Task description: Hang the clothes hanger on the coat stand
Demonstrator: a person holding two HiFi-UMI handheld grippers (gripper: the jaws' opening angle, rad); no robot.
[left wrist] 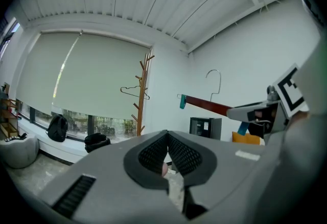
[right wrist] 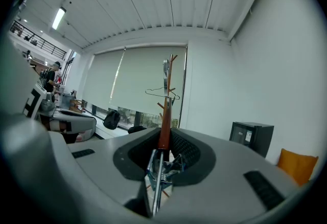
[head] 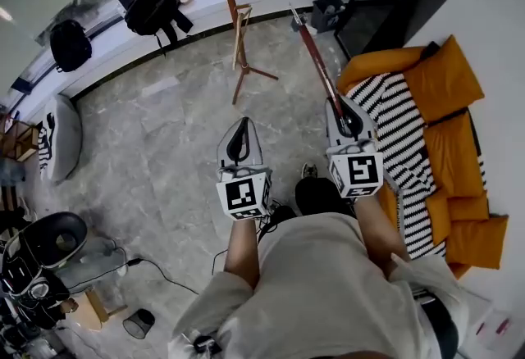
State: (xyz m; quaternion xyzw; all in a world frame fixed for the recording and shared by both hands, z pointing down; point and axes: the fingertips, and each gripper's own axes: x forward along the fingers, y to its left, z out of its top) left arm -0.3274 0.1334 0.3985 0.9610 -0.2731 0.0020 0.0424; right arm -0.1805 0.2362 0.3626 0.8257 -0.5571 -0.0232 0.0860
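One clothes hanger (head: pixel 316 58) is in hand: a red-brown wooden bar with a thin wire hook (left wrist: pixel 214 81) at its middle and metal clips at the ends. The right gripper (head: pixel 344 114) has its fingers clamped on the near end of the bar, beside a clip. The bar runs away from the person towards 12 o'clock, clear of the floor. The left gripper (head: pixel 239 136) carries nothing, its fingers closed together.

Handling, as judged: the hanger is light and stiff. The lacquered wood looks smooth, and an end grip leaves a long lever, so the bar may twist in the fingers. A hold nearer the hook would steady it. The wire hook is the weakest part and should not be forced.

The coat stand (left wrist: pixel 141 110) rises at 12 o'clock, well apart from the hanger, with a wire hanger (left wrist: pixel 134 92) already on one peg.

The floor (head: pixel 164 161) is pale marbled tile and looks glossy. An orange sofa (head: pixel 443 79) with a striped throw stands at 3 o'clock. Black bags lie along the window sill at 11 o'clock.
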